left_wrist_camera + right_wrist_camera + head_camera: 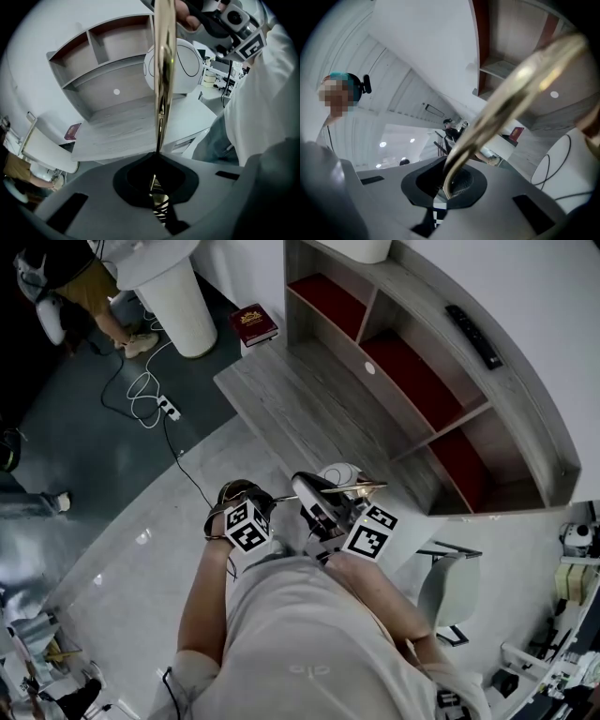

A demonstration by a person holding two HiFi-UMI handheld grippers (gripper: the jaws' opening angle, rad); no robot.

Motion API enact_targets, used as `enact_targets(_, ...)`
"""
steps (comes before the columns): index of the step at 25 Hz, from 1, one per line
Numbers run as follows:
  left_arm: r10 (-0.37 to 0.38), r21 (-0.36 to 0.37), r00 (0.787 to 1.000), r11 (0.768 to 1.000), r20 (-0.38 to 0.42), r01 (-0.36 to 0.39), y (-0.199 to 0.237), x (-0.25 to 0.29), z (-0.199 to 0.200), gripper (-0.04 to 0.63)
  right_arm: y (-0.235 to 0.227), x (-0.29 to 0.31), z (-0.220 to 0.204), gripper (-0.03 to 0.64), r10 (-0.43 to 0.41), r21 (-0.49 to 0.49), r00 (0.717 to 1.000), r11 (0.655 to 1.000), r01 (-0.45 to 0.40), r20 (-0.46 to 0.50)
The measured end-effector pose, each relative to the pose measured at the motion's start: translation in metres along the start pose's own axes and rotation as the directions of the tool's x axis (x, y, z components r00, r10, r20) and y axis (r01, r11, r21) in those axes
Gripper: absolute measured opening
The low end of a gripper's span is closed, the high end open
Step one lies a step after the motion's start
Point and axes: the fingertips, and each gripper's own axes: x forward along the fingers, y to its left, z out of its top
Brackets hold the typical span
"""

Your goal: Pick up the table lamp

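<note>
Pale floor (112, 540) lies open leftward; the shelf unit (525, 399) walls off the right.

Head camera sat high and looked steeply down over the person's own chest to the floor and a shelf unit (431, 381), all well off. Left gripper camera rode close behind its jaws and faced along them, table lamp (163, 70) hard against the lens, shelf unit (108, 61) beyond. Right gripper camera sat as close behind its jaws, tipped toward the ceiling, table lamp (511, 89) filling the near field. All three shared the lamp, the shelf unit (511, 42) and a red book (253, 324).
</note>
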Motion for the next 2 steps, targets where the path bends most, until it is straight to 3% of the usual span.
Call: enact_targets(2, 0.013, 0.010, 1.000, 1.000, -0.015, -0.012, 0.0007, 0.0016, -0.0041, 0.014, 0.0012, -0.0022, 0.0048, 0.026, 0.011, 0.008, 1.000, 1.000, -0.011, 0.018)
